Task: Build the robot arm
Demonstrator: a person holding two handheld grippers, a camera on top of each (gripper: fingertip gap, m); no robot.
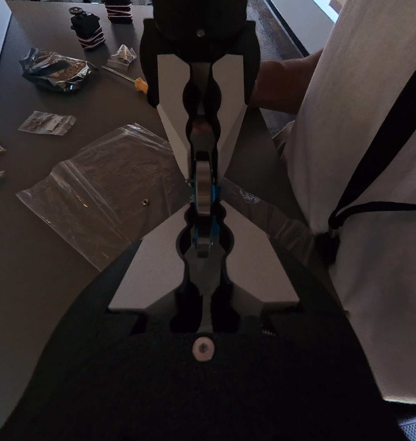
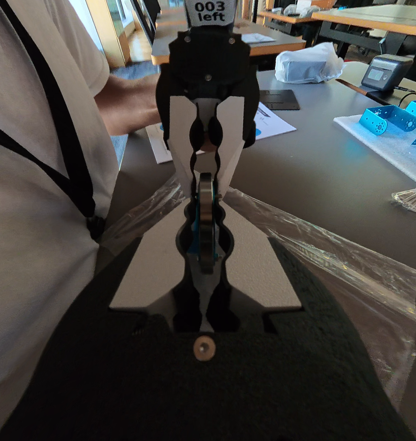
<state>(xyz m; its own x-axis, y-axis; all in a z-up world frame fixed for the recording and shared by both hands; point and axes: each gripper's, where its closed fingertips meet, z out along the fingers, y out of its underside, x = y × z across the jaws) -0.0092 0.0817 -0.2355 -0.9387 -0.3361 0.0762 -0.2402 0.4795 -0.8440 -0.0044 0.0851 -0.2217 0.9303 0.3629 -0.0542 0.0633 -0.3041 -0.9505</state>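
Note:
A round silver metal disc (image 1: 203,191) with a thin blue bracket (image 1: 215,229) fixed to it is seen edge-on, held above a dark table. My left gripper (image 1: 204,207) is shut on its near end. My right gripper (image 1: 202,176) comes in from the opposite side, tip to tip, shut on the far end. In the right wrist view the same disc (image 2: 205,226) and blue bracket (image 2: 194,238) sit between the right gripper (image 2: 205,202) and the facing left gripper (image 2: 205,188). The faces of the disc are hidden by the fingers.
A clear plastic bag (image 1: 102,191) lies under the grippers. Black servo motors (image 1: 87,31), a foil bag (image 1: 56,70), a yellow-handled screwdriver (image 1: 140,83) and small screw bags (image 1: 47,123) lie beyond. Blue brackets (image 2: 390,120) sit at the right. A person in a white shirt (image 1: 345,167) stands close. The grippers are tip to tip, or close to it.

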